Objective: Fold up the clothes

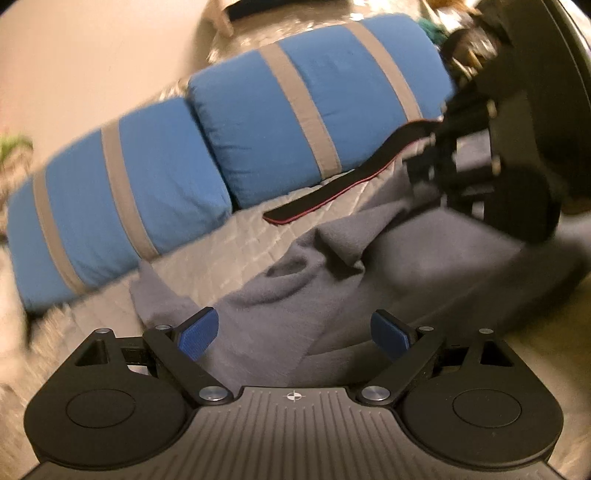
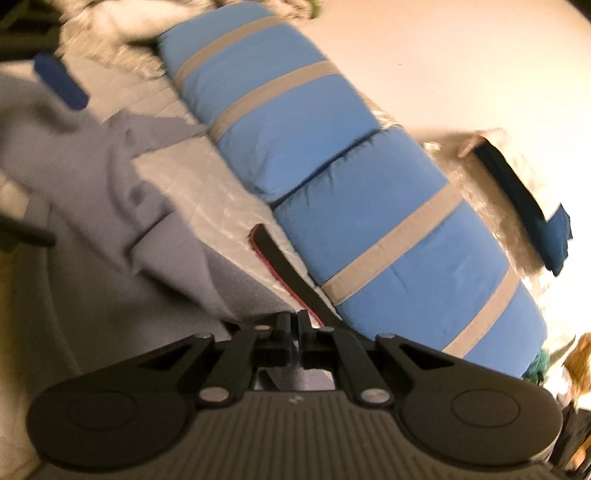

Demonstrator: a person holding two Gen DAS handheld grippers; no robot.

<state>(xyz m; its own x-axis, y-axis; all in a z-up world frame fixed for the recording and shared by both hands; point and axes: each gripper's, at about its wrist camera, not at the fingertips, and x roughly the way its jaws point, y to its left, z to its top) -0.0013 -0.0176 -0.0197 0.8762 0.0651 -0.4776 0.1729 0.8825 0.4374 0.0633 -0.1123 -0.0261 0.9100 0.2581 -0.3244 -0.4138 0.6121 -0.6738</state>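
In the right wrist view, what is pinched between the closed fingers of the right claw (image 2: 294,341) cannot be made out; the near end of the black strap (image 2: 284,269) is hidden behind those fingers. The grey garment (image 2: 110,192) is cut off by the left edge and smeared by motion blur. A blue pad (image 2: 61,82) at the upper left is blurred, and the body it belongs to is lost in darkness. In the left wrist view, the right claw (image 1: 424,162) is blurred, so its fingertips cannot be separated from the cloth. The clutter (image 1: 454,22) beyond the blue pillows (image 1: 332,110) is too small and smeared to be identified. The bed (image 1: 221,254) is largely covered.
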